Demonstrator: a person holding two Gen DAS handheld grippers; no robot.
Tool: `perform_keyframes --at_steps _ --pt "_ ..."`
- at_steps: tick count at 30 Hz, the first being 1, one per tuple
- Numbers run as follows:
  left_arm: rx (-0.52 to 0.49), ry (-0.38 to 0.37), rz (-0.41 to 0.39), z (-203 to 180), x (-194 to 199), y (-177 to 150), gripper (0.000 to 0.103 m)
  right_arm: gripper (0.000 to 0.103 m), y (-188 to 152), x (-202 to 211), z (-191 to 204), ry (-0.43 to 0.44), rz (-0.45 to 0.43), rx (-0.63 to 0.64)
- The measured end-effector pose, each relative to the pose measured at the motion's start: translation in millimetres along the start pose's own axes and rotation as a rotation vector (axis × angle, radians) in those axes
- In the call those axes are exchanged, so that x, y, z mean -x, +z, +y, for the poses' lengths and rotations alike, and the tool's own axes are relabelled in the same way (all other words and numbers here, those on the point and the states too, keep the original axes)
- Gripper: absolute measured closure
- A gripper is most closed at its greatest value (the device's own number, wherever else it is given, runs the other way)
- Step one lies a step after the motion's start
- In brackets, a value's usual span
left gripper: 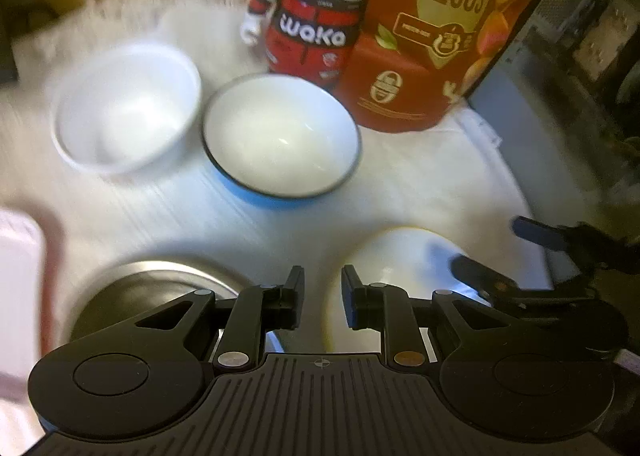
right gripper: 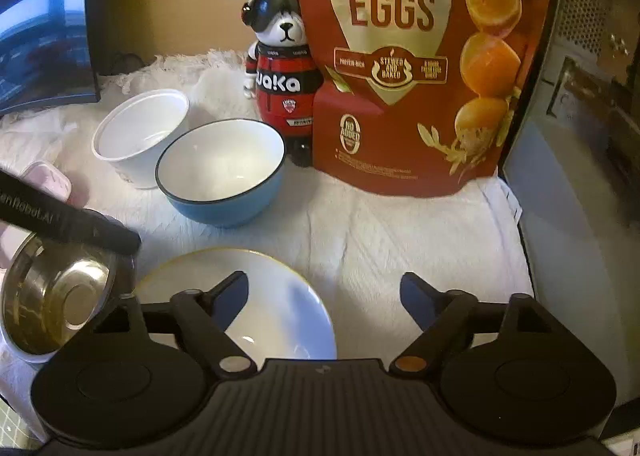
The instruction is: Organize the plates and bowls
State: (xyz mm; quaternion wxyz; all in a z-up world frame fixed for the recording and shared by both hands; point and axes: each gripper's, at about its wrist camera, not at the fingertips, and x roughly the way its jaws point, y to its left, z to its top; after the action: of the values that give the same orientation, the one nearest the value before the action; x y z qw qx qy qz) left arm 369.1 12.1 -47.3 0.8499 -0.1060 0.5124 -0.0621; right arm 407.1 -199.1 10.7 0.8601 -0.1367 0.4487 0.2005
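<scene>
The red bag [right gripper: 400,75] reads "QUAIL EGGS", with "ANTIBIOTIC-FREE" above it, "STEWED AND BAKED" on a badge and "NO ADDED" on a round seal. The bear figure [right gripper: 284,95] tucked against the bag's left edge wears dark goggles and has "waka" across its red chest. I hold both tools tipped steeply down toward the counter. My left tool [left gripper: 322,272] is nearly closed, leaving a narrow gap with nothing that I can see between the pads. The shiny steel bowl [right gripper: 60,296] sits under its left finger, far to the bag's lower left and tilted toward my right camera, and I cannot tell whether they touch. In that view the left tool's arm shows lettering ending "Robot.AI". My right tool [right gripper: 323,278] is spread wide and empty over the glossy white plate [right gripper: 272,284], which lies in front of the bag on the ribbed white cloth [right gripper: 380,236]. The blue bowl [right gripper: 222,175], white inside with a dark rim, stands just left of the bag's base. A plain white bowl [right gripper: 140,131] sits beyond it, further left.
</scene>
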Motion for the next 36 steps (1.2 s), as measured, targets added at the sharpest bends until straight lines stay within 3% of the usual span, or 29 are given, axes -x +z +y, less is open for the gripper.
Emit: perform_keyframes --at_steps 6,9,11,13,16,20,25,28,33,36 --pt "0.099 -0.058 0.001 6 -6 1 0.080 0.018 -8 -10 -5 0.008 0.066 -0.087" --pt "0.118 -0.071 0.019 4 -5 1 0.080 0.018 -4 -13 -4 0.058 0.081 -0.026" --pt "0.123 -0.073 0.007 4 -1 4 0.080 0.018 1 -11 0 0.012 0.052 0.016" --pt "0.163 -0.071 -0.015 9 5 5 0.080 0.018 8 -8 -2 -0.026 0.030 -0.031" --pt "0.213 -0.090 -0.056 20 14 9 0.080 0.019 14 -7 -8 0.012 0.011 -0.129" --pt "0.167 -0.085 -0.095 26 25 9 0.080 0.022 15 -13 6 -0.087 0.039 -0.089" --pt "0.190 -0.120 -0.079 44 24 4 0.080 0.022 21 -7 13 -0.036 0.059 -0.144" --pt "0.226 -0.102 -0.091 57 25 9 0.080 0.022 34 -4 15 0.041 0.082 -0.113" --pt "0.314 -0.083 -0.136 81 20 27 0.080 0.022 67 -6 11 0.088 0.071 -0.116" --pt "0.362 -0.060 -0.138 89 8 38 0.080 0.035 86 -26 7 0.116 0.090 -0.191"
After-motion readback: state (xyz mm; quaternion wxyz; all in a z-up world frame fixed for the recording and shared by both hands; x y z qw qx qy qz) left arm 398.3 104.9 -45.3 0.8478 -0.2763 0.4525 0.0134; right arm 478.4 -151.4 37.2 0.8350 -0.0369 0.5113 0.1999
